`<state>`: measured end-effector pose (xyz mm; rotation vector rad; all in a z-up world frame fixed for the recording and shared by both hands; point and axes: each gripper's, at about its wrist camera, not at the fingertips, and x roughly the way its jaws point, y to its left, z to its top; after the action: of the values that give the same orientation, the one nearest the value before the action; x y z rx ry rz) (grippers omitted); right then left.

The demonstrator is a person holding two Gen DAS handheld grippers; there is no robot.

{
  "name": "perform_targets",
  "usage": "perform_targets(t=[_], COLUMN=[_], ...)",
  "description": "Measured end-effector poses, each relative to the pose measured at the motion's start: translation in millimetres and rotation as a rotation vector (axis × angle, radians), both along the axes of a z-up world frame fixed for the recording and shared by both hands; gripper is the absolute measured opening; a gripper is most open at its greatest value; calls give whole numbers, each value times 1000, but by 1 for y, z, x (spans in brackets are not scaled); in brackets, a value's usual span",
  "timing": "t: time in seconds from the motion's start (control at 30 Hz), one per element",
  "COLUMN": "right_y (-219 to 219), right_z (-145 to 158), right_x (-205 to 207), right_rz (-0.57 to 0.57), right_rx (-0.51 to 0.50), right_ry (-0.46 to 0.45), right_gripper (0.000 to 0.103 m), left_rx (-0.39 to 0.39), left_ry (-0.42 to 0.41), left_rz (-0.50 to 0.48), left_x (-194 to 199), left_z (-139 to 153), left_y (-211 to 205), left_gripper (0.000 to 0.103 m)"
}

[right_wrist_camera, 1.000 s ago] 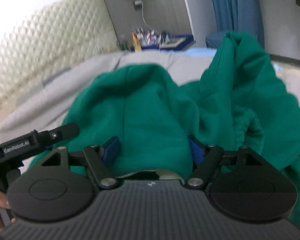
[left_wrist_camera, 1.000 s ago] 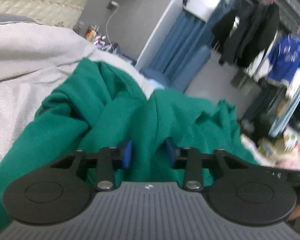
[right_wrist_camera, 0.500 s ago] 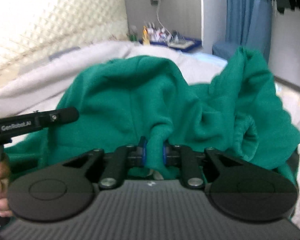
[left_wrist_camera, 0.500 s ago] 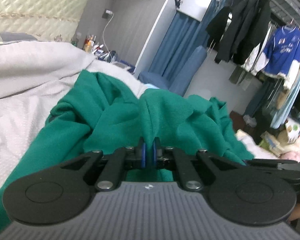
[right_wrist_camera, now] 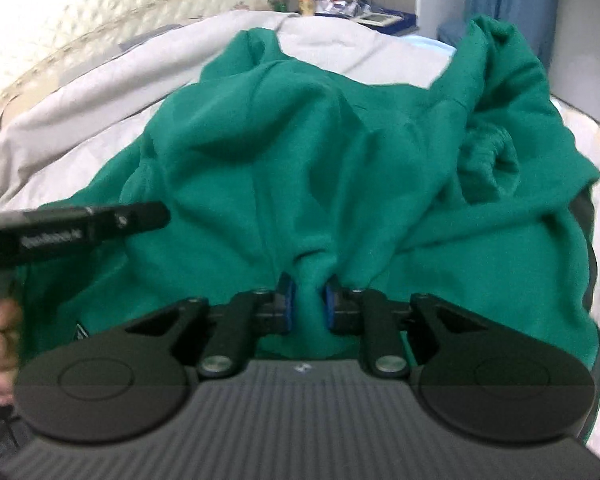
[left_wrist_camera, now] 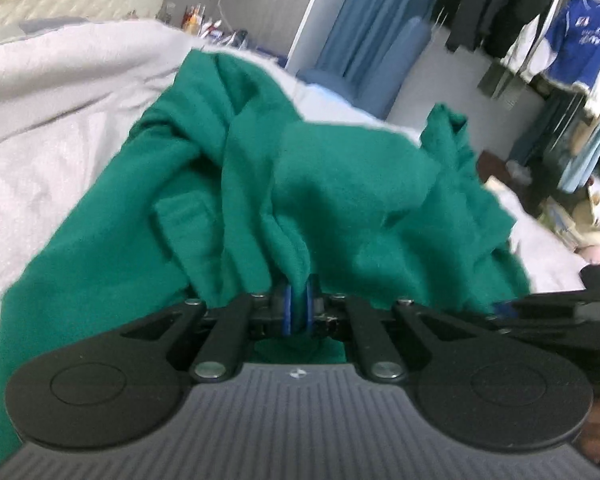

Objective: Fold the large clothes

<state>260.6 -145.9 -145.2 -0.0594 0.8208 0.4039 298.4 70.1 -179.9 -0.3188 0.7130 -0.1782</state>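
A large green fleece garment [left_wrist_camera: 340, 184] lies crumpled on a pale grey bed cover [left_wrist_camera: 60, 100]. My left gripper [left_wrist_camera: 296, 310] is shut on a thin pinched fold at the garment's near edge. In the right wrist view the same garment [right_wrist_camera: 280, 152] spreads across the bed, a ribbed cuff bunched at its right side. My right gripper [right_wrist_camera: 309, 306] holds a thicker fold between its blue pads; its jaws are opening slightly, pads still touching the cloth. The left gripper's finger [right_wrist_camera: 80, 228] shows at the left edge, held by a hand [right_wrist_camera: 0, 340].
A quilted headboard [right_wrist_camera: 100, 8] stands behind the bed. A bedside table with bottles and a cable [right_wrist_camera: 340, 4] sits beyond it. Blue curtains [left_wrist_camera: 360, 32] and a rack of hanging clothes [left_wrist_camera: 572, 40] fill the far right. Bags and clutter lie below the rack.
Both grippers went from open around the green cloth to shut on pinched folds of it. Both hands then shifted sideways, and the garment is drawn up into tauter ridges.
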Motion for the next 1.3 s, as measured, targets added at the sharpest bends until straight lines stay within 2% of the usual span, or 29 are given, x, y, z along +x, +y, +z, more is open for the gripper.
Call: perform_targets(t=[0.03,0.07,0.1,0.13,0.17,0.2,0.23,0.3,0.47,0.57,0.67,0.77,0.83,0.97,1.13,1.23,1.3], right_y=[-2,-5,-6,-9,-11,-10,-12,-14,-24,-19,-8,3,10,13,16,21,18], right_z=[3,6,9,14,18,21,25,33,50,51,48,41,32,6,-35,-43,-44], right_x=[-1,-3,-5,-7,-9,-11,-12,-13,1,20,43,54,60,78,103,106,108], right_rz=[-7,-11,-14,-15,-11,-3,5,6,-23,-50,-55,-34,-21,-20,-38,-25,-32], right_rx=[18,39,55,79,98,120,137,164,294,313,320,263,212,171,125,95,111], right_ry=[1,-1,-5,-17,-28,-43,-60,-101,-190,-226,-239,-279,-283,-201,-47,-46,-40], right_gripper=[23,28,35,39,48,54,55,55,55,55,55,49,45,36,33,31,31], left_rx=[-11,-25,-36,-46,-56,-71,-95,-128,-130,-121,-108,-85,-38,35,27,54,60], left_ry=[3,-5,-11,-19,-25,-29,-39,-71,-232,-281,-279,-262,-252,-156,-85,-68,-68], left_rz=[2,3,1,4,5,6,4,8,13,12,8,0,-1,16,20,12,11], left_x=[1,-1,-2,-4,-5,-4,-5,-7,-15,-5,12,31,41,62,81,91,95], left_z=[-1,-1,1,4,6,8,11,20,46,50,44,36,27,2,-21,-29,-32], left_y=[1,3,4,6,8,10,13,16,25,27,23,17,10,2,6,2,2], left_gripper=[9,9,9,10,11,19,32,48,53,54,53,51,44,35,34,34,35])
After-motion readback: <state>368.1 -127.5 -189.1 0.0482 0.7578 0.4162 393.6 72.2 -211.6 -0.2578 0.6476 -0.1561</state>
